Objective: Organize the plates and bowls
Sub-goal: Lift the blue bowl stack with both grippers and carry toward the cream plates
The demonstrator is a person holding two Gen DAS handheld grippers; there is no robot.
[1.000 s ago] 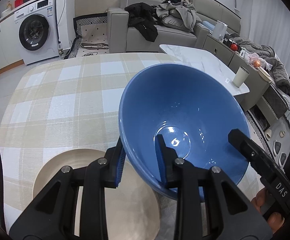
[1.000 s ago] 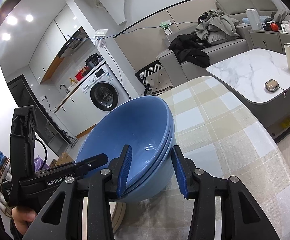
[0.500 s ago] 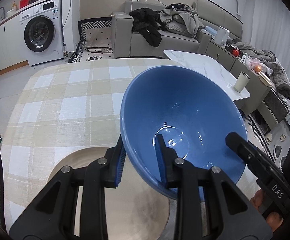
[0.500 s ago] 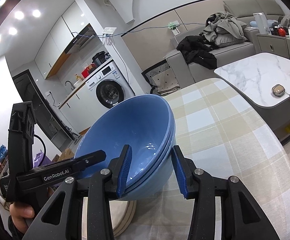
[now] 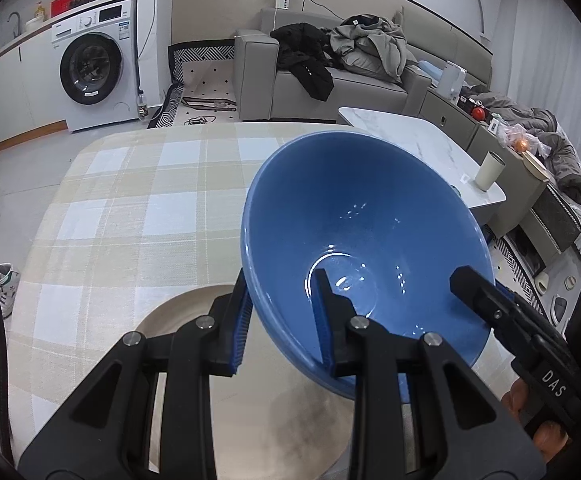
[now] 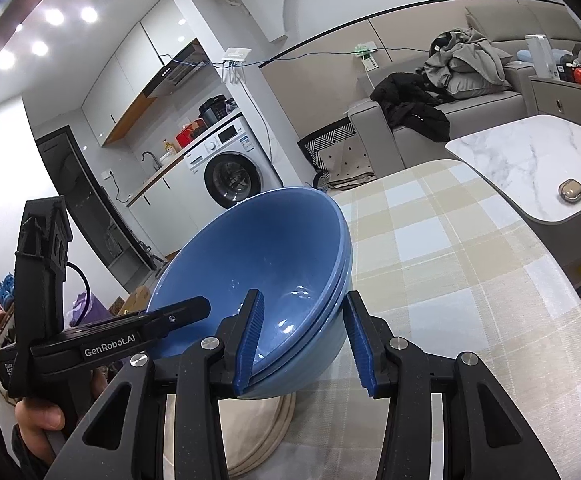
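Blue bowl stack [image 6: 266, 280] is held off the table, tilted, gripped by both grippers on opposite sides of the rim.

Left gripper [image 5: 280, 320] is clamped on the near-left rim, one pad outside the wall, one inside. Right gripper [image 6: 302, 340] is set over the stacked rims; the inner pad is on the wall, but contact of the outer pad cannot be confirmed from this view.

Key relation: the beige plate stack [image 5: 178, 320] lies directly below and slightly left of the bowls on the plaid tablecloth [image 5: 130, 208]. Neither hand is nearer, so a shared, level descent is likely needed, with tilt removed so the foot lands centred on the plates.
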